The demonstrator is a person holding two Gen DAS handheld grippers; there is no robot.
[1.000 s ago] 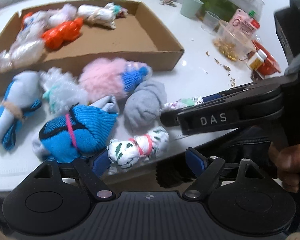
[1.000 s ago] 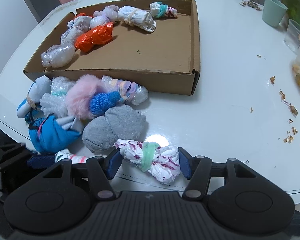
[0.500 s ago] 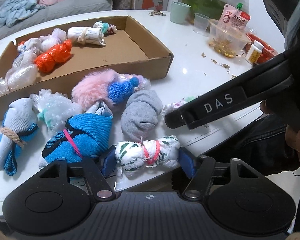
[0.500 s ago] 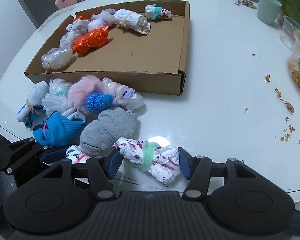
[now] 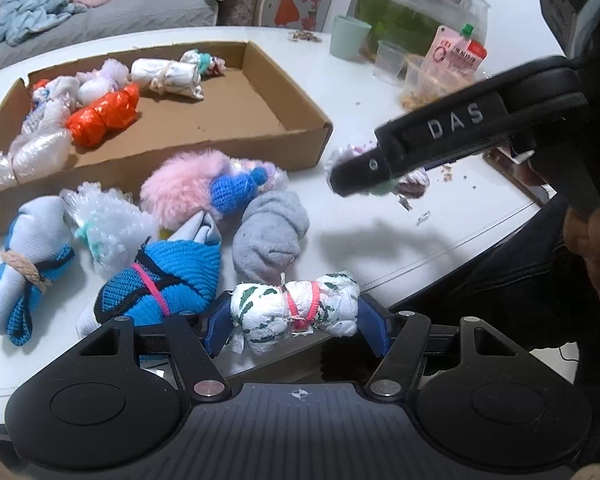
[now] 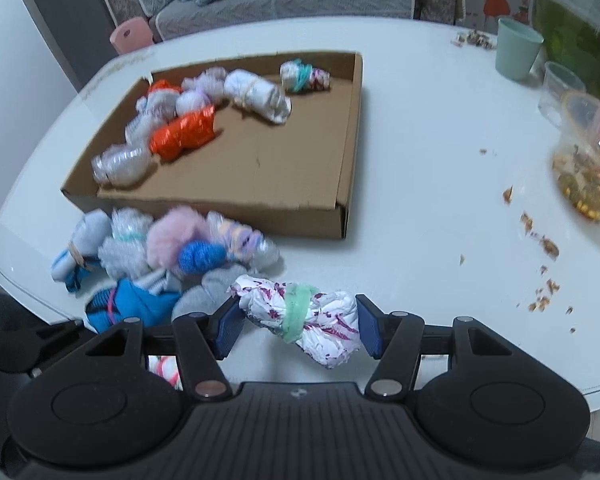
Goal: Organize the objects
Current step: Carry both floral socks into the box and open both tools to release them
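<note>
left wrist view: the left gripper (image 5: 295,316) is clamped on a white bundle with green marks (image 5: 296,312), held at the near edge of the white table (image 5: 352,216); a grey sock roll (image 5: 270,232) lies just beyond it; the cardboard tray (image 5: 300,148) sits further back.
right wrist view: the right gripper (image 6: 298,328) grips a white bundle with purple marks (image 6: 300,322), raised above the table's near edge, well short of the tray.

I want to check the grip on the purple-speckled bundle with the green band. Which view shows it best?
The right wrist view: the purple-speckled bundle sits large between the right gripper pads, green band visible. In the left wrist view it is blurred and mostly hidden behind that gripper's finger; the left gripper holds another bundle.
</note>
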